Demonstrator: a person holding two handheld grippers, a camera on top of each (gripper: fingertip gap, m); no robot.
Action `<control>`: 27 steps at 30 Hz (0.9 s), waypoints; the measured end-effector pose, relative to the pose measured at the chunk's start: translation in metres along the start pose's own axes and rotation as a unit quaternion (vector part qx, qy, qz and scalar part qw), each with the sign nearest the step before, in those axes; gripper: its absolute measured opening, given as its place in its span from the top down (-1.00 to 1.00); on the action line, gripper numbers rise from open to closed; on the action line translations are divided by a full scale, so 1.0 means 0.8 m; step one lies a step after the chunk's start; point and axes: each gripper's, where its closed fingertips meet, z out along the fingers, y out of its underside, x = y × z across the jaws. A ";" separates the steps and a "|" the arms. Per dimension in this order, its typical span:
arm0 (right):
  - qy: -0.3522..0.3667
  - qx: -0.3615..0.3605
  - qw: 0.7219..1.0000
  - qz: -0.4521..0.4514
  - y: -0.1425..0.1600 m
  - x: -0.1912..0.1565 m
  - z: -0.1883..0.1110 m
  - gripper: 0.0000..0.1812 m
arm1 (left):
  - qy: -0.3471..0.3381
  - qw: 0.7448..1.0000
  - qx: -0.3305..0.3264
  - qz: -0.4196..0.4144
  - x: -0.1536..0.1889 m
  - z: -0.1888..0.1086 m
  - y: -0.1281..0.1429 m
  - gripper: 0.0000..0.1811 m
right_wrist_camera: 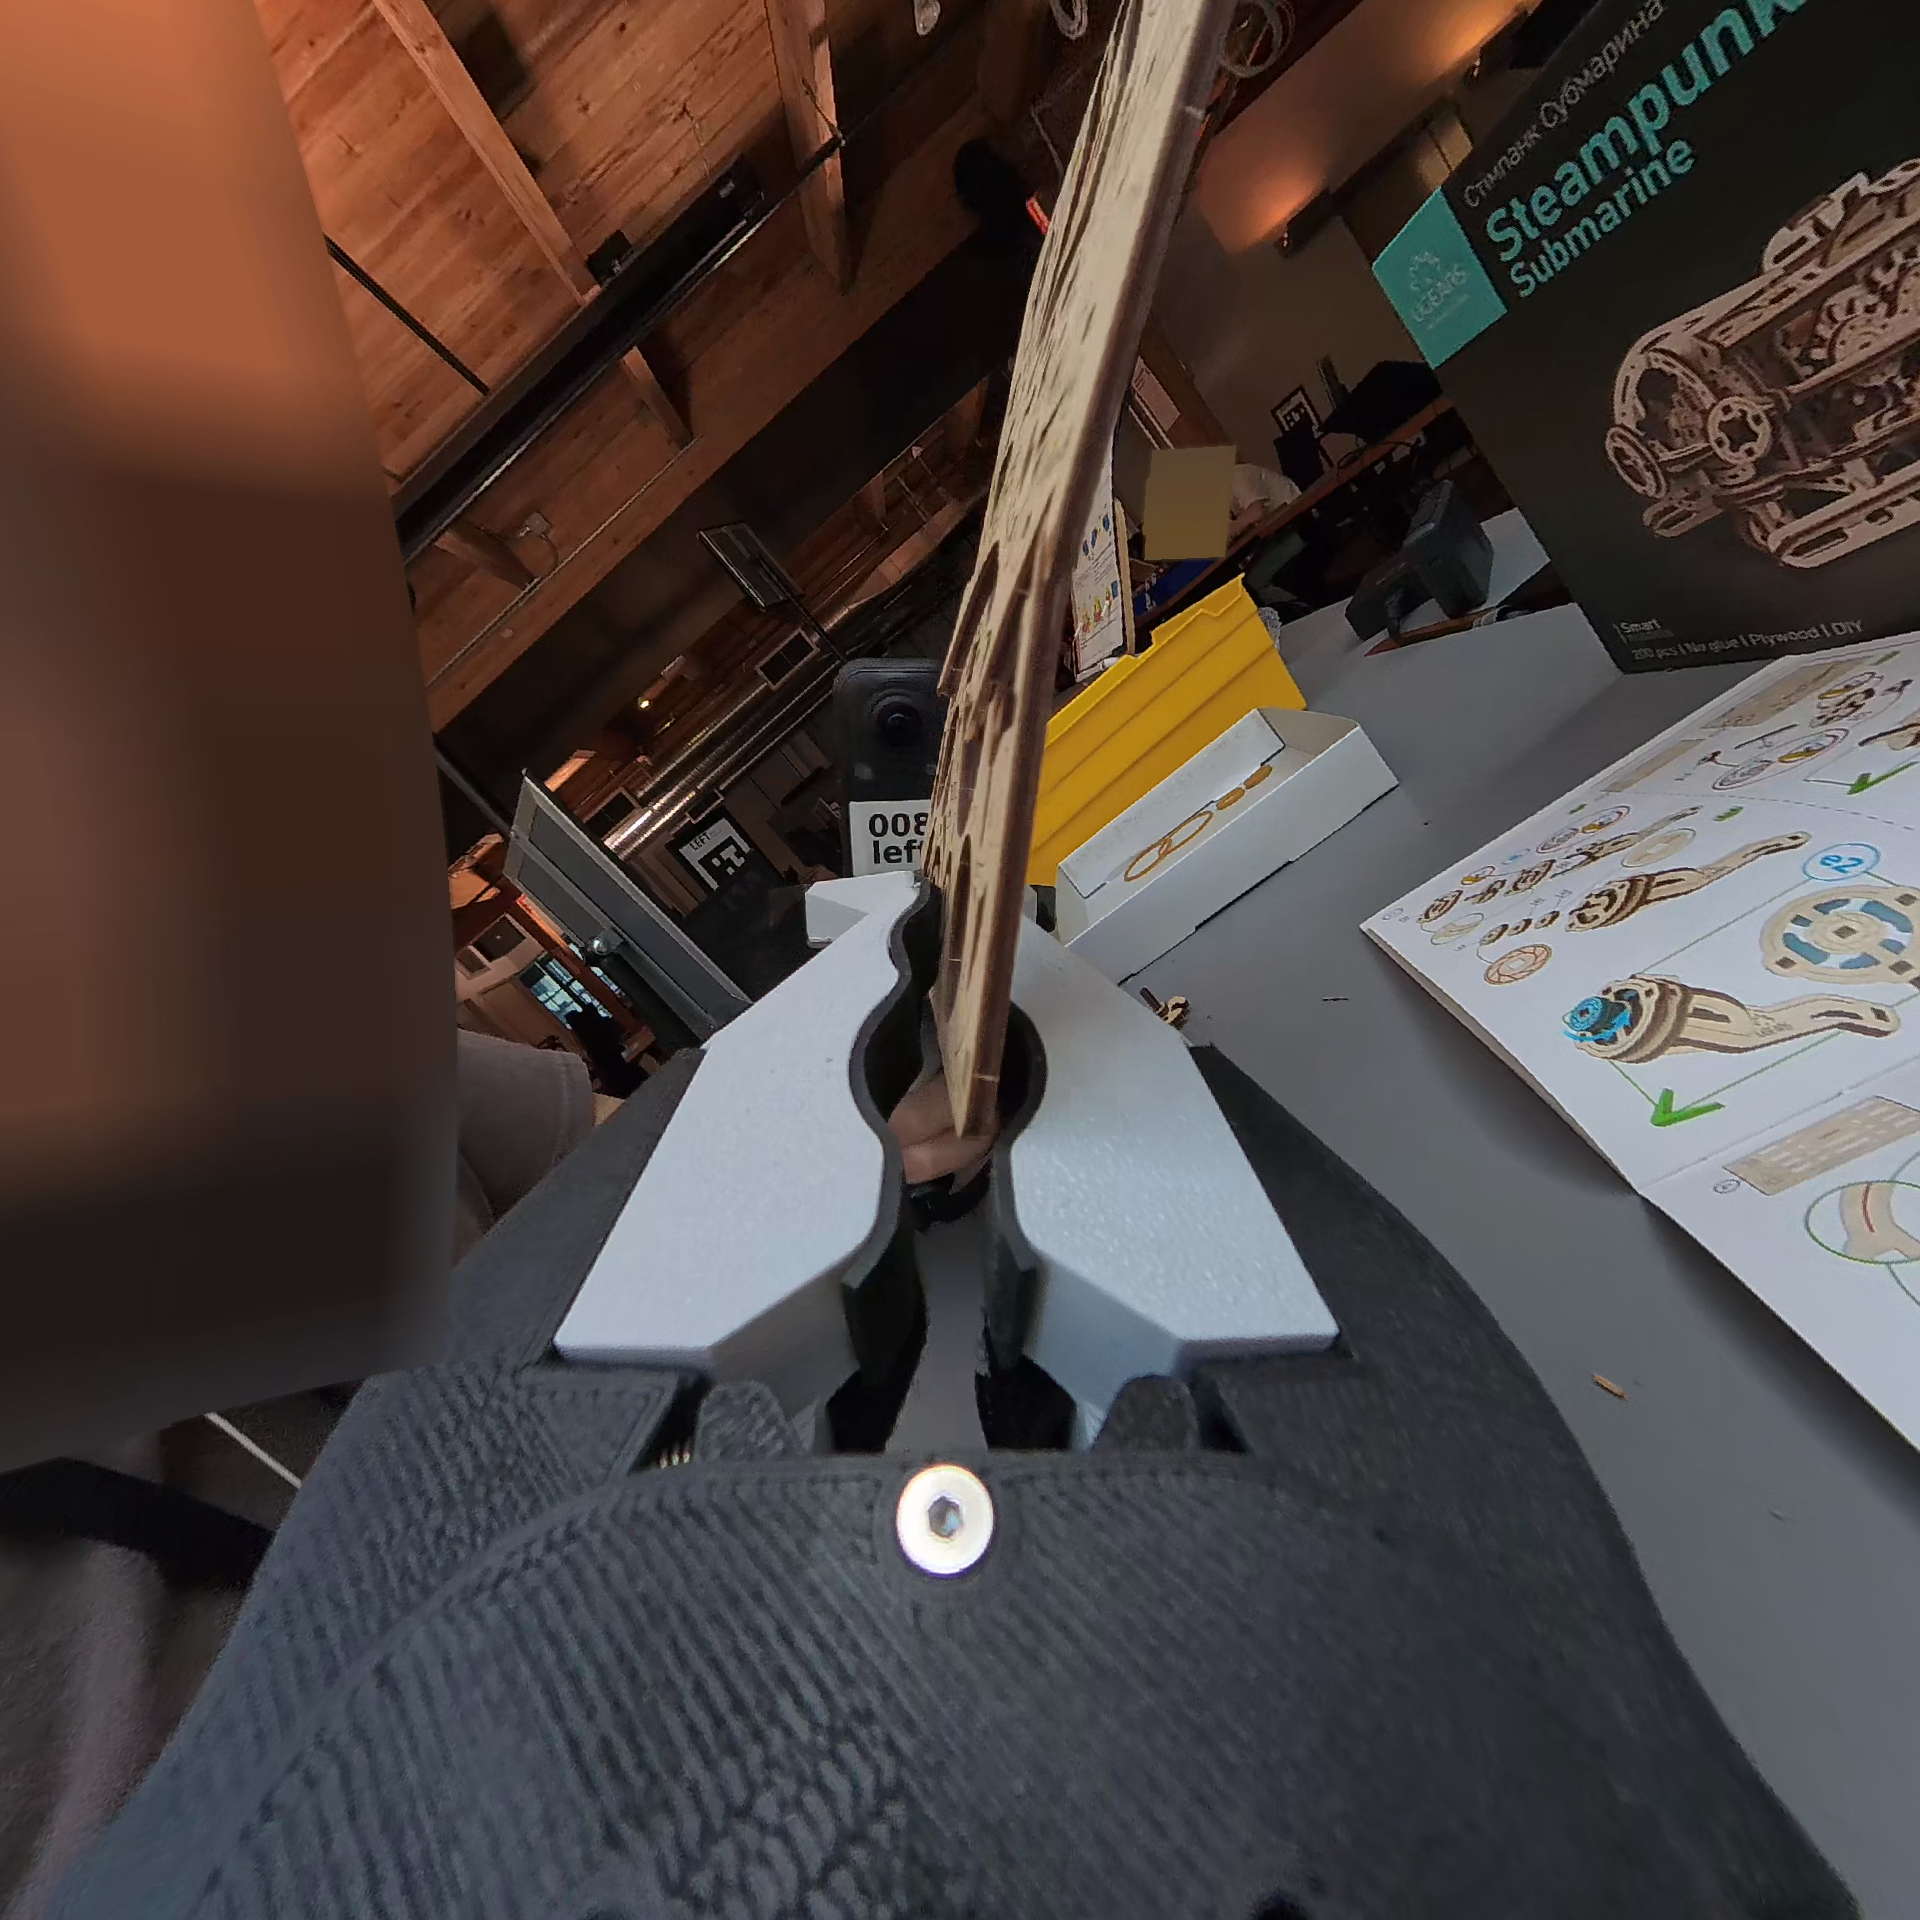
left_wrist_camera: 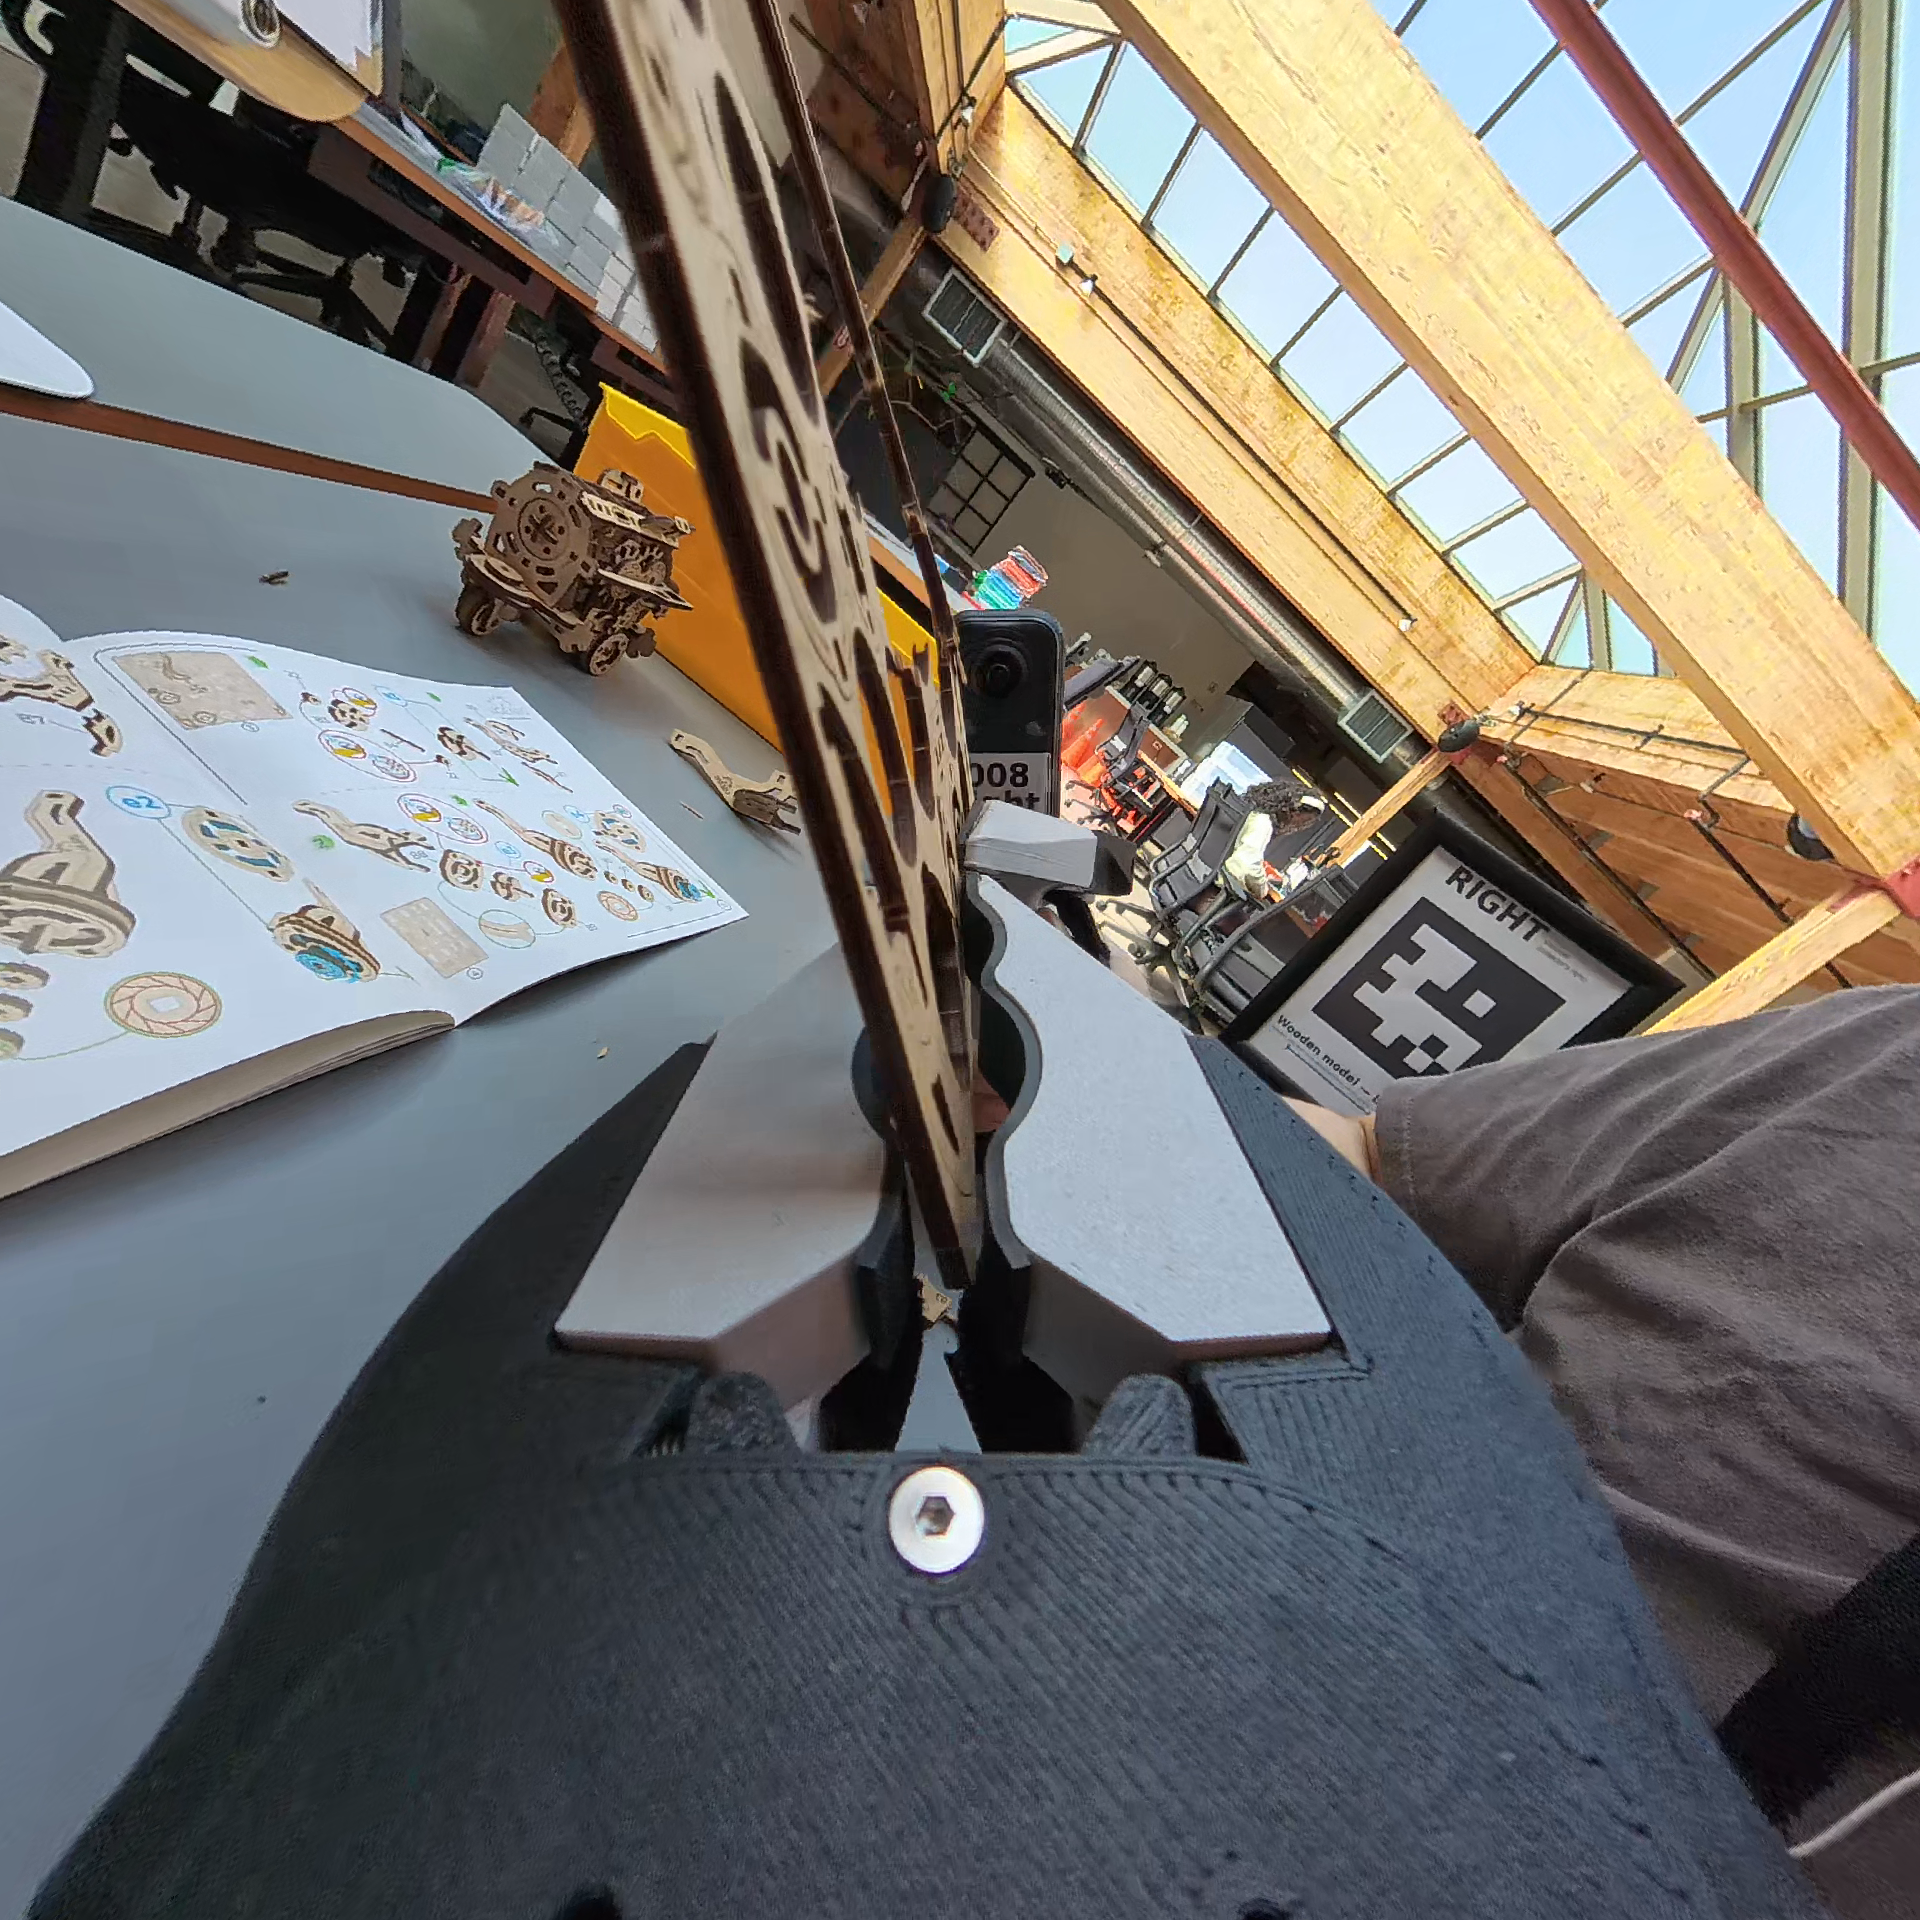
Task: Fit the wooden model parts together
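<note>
Left wrist view: left gripper [left_wrist_camera: 951,1049] has its grey fingers [left_wrist_camera: 1132,1132] pressed together on the lower edge of a laser-cut plywood sheet [left_wrist_camera: 790,499], which stands edge-on and rises steeply up and to the left out of the picture. Cut-out holes show dark along the sheet's face. Beyond it, the right gripper's tip [left_wrist_camera: 1039,852] sits just beside the same sheet on its far side. On the grey table [left_wrist_camera: 260,1299], left of the sheet, lies an open instruction booklet [left_wrist_camera: 312,831]; behind it stands a partly built wooden model [left_wrist_camera: 566,561], with a loose wooden part [left_wrist_camera: 743,784] flat near the table edge and a yellow bin [left_wrist_camera: 675,540] behind. A person's grey sleeve [left_wrist_camera: 1662,1247] fills the right side. Right wrist view: right gripper [right_wrist_camera: 961,1039] is likewise clamped on the bottom edge of the plywood sheet [right_wrist_camera: 1049,499], which leans up and slightly right. The left gripper's tip [right_wrist_camera: 862,904] touches or nearly touches the sheet from the opposite side; contact cannot be judged. To the right on the table [right_wrist_camera: 1455,1299]: the booklet [right_wrist_camera: 1714,987], a shallow white tray [right_wrist_camera: 1247,821] holding wooden rings, the yellow bin [right_wrist_camera: 1164,717], and a dark kit box [right_wrist_camera: 1714,343] standing upright at the back.
</note>
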 end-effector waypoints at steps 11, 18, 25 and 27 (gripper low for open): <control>0.023 0.002 1.000 0.000 0.002 0.009 0.000 0.99 | -0.027 1.000 0.010 -0.014 -0.009 0.000 0.002 1.00; 0.031 0.004 0.999 0.007 0.003 0.013 0.000 0.98 | -0.042 0.999 0.005 0.001 -0.014 0.000 0.004 1.00; -0.004 0.020 1.000 -0.012 -0.005 -0.004 0.003 1.00 | -0.002 0.999 0.028 0.016 0.001 -0.001 -0.004 1.00; 0.002 0.016 1.000 -0.017 -0.005 -0.004 0.003 1.00 | 0.009 0.999 0.030 -0.001 0.001 -0.001 -0.005 1.00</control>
